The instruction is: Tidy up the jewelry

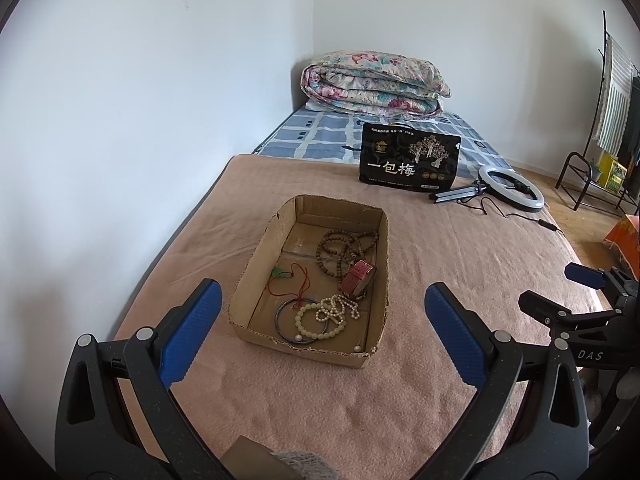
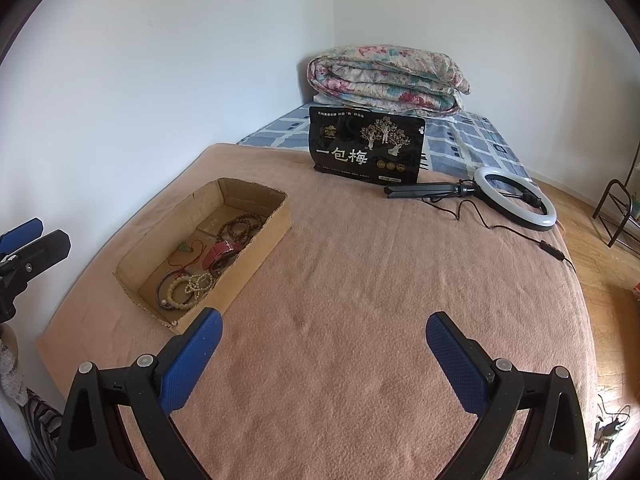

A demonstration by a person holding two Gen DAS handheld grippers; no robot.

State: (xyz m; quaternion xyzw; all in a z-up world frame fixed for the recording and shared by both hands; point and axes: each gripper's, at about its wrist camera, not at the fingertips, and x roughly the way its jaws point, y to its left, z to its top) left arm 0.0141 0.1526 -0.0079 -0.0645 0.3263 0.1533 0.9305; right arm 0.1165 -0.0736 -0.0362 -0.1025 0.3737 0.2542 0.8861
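Inside one cardboard box (image 1: pixel 256 256): two bead strings, one bangle (image 1: pixel 298 322); both tongs (image 1: pixel 322 312) (image 2: pixel 324 334) wide, empty.

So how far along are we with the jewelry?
All the jewelry visible lies in the cardboard box: brown beads, red watch, red cord, bangle, white beads. Left gripper and right gripper are open and empty. Nothing lies loose on the blanket.

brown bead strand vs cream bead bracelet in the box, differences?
The brown bead strand is dark wood-coloured and lies at the far end of the cardboard box; the cream bead bracelet is pale and lies at the near end. The brown strand spreads in several long loops, the cream one in a tighter cluster. Both lie loose, ungripped.
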